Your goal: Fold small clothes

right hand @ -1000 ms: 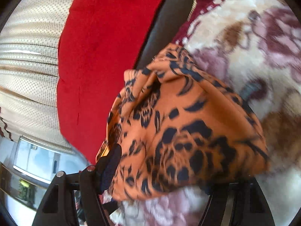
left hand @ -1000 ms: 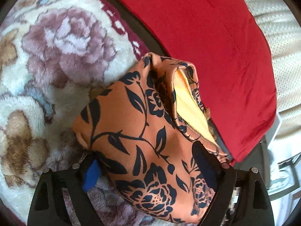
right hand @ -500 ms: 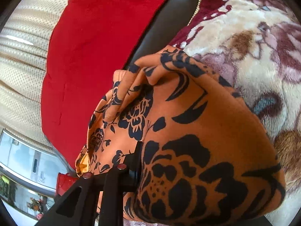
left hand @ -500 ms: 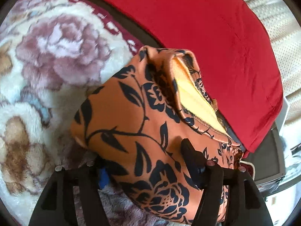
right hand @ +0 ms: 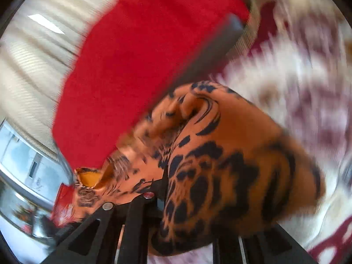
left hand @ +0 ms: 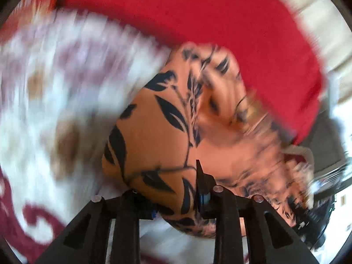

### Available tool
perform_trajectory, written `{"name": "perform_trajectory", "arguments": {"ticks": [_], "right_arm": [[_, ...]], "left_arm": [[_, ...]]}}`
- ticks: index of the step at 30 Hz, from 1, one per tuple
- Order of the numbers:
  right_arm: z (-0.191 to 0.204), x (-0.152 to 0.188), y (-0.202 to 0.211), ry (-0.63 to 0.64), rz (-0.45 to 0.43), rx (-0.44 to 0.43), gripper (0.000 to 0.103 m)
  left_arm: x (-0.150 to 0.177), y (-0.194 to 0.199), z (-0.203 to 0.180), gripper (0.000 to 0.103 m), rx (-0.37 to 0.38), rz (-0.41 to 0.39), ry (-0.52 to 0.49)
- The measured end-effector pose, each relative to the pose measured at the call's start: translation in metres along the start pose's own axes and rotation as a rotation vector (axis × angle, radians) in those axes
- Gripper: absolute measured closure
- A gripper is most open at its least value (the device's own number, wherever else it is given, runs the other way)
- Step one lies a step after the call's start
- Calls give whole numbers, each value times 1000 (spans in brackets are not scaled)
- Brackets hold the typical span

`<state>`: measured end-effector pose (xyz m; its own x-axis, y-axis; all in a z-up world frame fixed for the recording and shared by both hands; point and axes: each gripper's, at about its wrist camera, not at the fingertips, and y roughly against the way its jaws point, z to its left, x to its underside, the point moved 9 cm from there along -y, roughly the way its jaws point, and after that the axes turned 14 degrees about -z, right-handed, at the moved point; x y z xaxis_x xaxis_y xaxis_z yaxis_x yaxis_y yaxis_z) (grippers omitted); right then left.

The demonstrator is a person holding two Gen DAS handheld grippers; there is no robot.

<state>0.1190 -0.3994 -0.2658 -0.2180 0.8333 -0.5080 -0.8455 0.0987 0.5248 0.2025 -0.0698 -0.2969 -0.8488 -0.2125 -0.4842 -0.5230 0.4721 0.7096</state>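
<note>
Although both wrist views are smeared, the orange floral garment [left hand: 154, 136] is plain in each, a bunched bundle over the flowered rug [left hand: 55, 92] and just in front of the red cushion [left hand: 220, 22]. Left of the garment in the left wrist view lies the rug; the cushion sits behind it. At its near edge the left gripper [left hand: 173, 195] has its fingers [left hand: 203, 182] closing on a fold of the cloth, which sits pinched between them. In the right wrist view the cushion [right hand: 132, 66] is left of and behind the garment [right hand: 231, 154], the rug [right hand: 308, 77] right. The right gripper [right hand: 187, 215] has its fingers [right hand: 162, 187] closing, nearly together, clamped on the cloth's near edge.
</note>
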Motion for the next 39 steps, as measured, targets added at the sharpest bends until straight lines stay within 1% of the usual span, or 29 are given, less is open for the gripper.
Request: {"name": "perform_trajectory", "arguments": {"ticks": [1, 2, 3, 4, 5, 7, 9, 11, 13, 14, 15, 16, 17, 18, 20, 21, 23, 24, 25, 28, 30, 31, 33, 34, 35, 36, 37, 38, 39], "right_arm": [[-12, 9, -5, -35, 67, 24, 85], [-16, 11, -4, -67, 83, 1, 84], [-15, 8, 0, -67, 94, -9, 84], [-14, 6, 4, -48, 99, -6, 80], [-10, 1, 13, 6, 91, -8, 77], [-5, -2, 23, 61, 88, -5, 72], [-4, 1, 35, 98, 112, 0, 72], [1, 2, 51, 161, 110, -1, 72], [-1, 2, 71, 240, 101, 8, 72], [2, 4, 75, 256, 100, 8, 72], [5, 6, 82, 283, 98, 0, 72], [3, 8, 84, 296, 93, -6, 72], [8, 8, 87, 311, 81, -20, 72], [12, 6, 93, 318, 73, -38, 72], [28, 2, 90, 326, 57, -86, 72], [34, 2, 85, 331, 56, -97, 72], [47, 4, 64, 361, 81, -110, 72], [51, 5, 56, 375, 92, -108, 72], [54, 7, 36, 385, 113, -96, 72], [53, 9, -2, 404, 142, -53, 72], [49, 2, -28, 381, 124, -45, 72], [48, -2, -34, 376, 111, -48, 72], [46, -23, -44, 410, 11, -17, 74], [39, -42, -46, 406, -76, 19, 74], [34, -55, -45, 378, -125, 28, 74], [24, -72, -43, 325, -193, 49, 74], [17, -82, -39, 289, -230, 67, 74], [6, -94, -34, 232, -273, 87, 71], [0, -100, -29, 185, -287, 78, 71]], "left_arm": [[2, 2, 7, 64, 21, 7, 41], [0, 9, 11, 62, 38, 6, 69], [-6, 18, 12, 62, 42, 3, 64], [-17, 32, 12, 62, 43, -33, 32], [-25, 42, 13, 62, 48, -68, 23], [-36, 58, 14, 62, 58, -107, 31], [-46, 69, 10, 63, 63, -142, 20], [-57, 78, 4, 63, 20, -203, -59], [-73, 97, -2, 63, -81, -309, -159], [-81, 101, -6, 63, -112, -352, -184], [-92, 114, -9, 60, -135, -419, -210], [-101, 119, -11, 57, -143, -460, -223], [-104, 118, -14, 46, -146, -473, -242], [-106, 115, -14, 44, -146, -465, -257], [-101, 94, -19, 44, -122, -407, -288], [-94, 73, -26, 44, -90, -347, -310], [-82, 43, -38, 44, -51, -266, -350], [-76, 28, -43, 44, -52, -230, -379], [-74, 11, -47, 44, -69, -202, -406], [-80, -23, -59, 44, -23, -176, -405], [-89, -39, -57, 44, -39, -171, -380], [-99, -48, -57, 44, -22, -189, -360], [-116, -60, -53, 44, -39, -199, -323], [-123, -66, -51, 44, -38, -202, -297], [-131, -68, -48, 44, -33, -211, -268], [-139, -70, -45, 44, -29, -226, -231], [-146, -70, -36, 44, -40, -238, -185], [-149, -70, -32, 44, -48, -237, -161], [-150, -67, -28, 44, -50, -234, -133]]}}
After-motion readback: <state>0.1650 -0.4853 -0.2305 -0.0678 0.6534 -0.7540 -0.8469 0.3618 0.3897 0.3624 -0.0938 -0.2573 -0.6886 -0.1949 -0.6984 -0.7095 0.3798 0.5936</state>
